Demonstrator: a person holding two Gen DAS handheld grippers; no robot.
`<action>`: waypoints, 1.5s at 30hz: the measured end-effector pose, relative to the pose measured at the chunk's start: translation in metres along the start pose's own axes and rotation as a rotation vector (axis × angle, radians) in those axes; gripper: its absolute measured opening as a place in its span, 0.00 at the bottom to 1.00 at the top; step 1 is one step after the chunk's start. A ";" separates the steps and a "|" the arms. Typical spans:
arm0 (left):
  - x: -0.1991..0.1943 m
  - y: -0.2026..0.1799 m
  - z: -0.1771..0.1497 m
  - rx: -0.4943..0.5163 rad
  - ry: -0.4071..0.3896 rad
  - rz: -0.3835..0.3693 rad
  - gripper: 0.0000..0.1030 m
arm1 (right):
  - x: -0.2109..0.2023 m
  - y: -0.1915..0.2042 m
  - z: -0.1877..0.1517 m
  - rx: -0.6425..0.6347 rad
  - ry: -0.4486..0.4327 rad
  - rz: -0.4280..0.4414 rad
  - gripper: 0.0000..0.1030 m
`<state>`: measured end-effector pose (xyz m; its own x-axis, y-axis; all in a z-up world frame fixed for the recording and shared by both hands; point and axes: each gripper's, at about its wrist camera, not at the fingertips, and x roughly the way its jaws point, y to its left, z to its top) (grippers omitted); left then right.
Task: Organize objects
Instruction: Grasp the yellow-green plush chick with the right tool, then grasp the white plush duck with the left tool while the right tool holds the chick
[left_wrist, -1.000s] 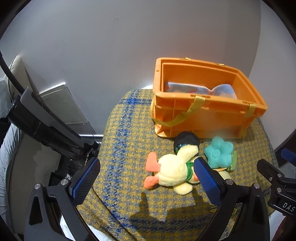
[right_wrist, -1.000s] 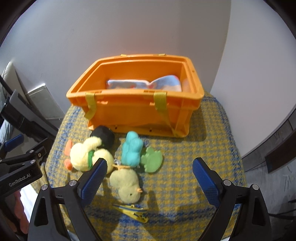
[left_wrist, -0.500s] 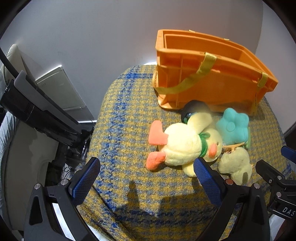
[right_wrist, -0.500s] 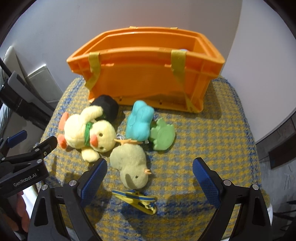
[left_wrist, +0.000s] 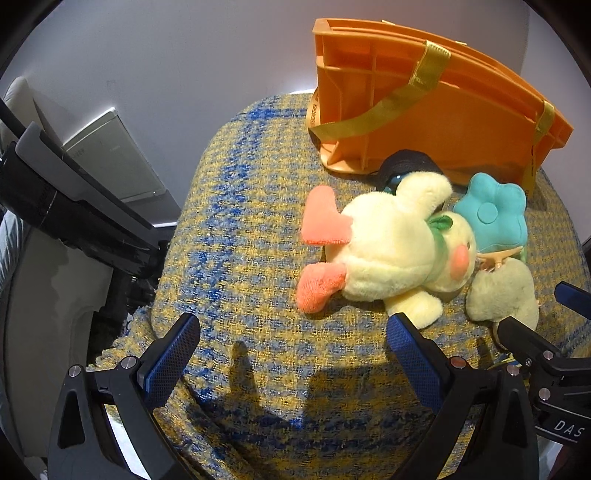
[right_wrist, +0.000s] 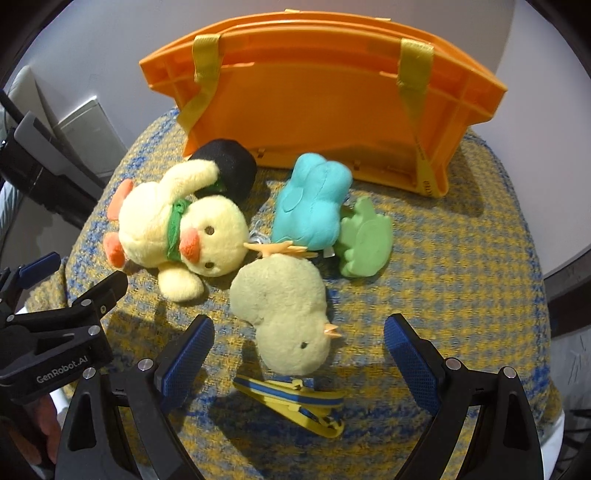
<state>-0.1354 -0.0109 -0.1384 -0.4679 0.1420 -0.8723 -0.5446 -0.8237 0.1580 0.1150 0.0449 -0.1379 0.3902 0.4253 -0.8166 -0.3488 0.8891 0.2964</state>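
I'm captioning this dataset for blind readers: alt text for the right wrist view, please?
The open right gripper hovers over a small pale-yellow plush chick on a yellow-and-blue woven cloth. Behind lie a larger yellow plush duck, a teal plush flower and an orange plastic crate.

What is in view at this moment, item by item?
Crate: 1, orange with yellow straps, back of cloth.
Duck plush: 1, pale yellow, green scarf, left.
Chick plush: 1, yellow-green, centre front.
Flower plush: 1, teal with green leaves, before crate.
Black object: 1, behind duck.
Clip: 1, yellow and blue, nearest.
Cloth: 1, yellow-blue weave, beneath all.
Left gripper: open, empty.
Right gripper: open, empty.
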 end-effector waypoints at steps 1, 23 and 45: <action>0.001 0.000 0.000 0.002 0.002 0.001 1.00 | 0.002 0.000 0.000 0.001 0.005 0.000 0.89; -0.005 -0.034 0.012 0.046 -0.025 -0.053 1.00 | -0.021 -0.022 -0.003 0.064 -0.065 0.033 0.41; 0.014 -0.077 0.071 0.102 -0.023 -0.128 0.71 | -0.052 -0.057 0.015 0.142 -0.174 -0.032 0.40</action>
<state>-0.1495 0.0937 -0.1303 -0.4056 0.2554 -0.8776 -0.6680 -0.7382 0.0939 0.1279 -0.0253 -0.1052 0.5443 0.4081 -0.7330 -0.2152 0.9124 0.3481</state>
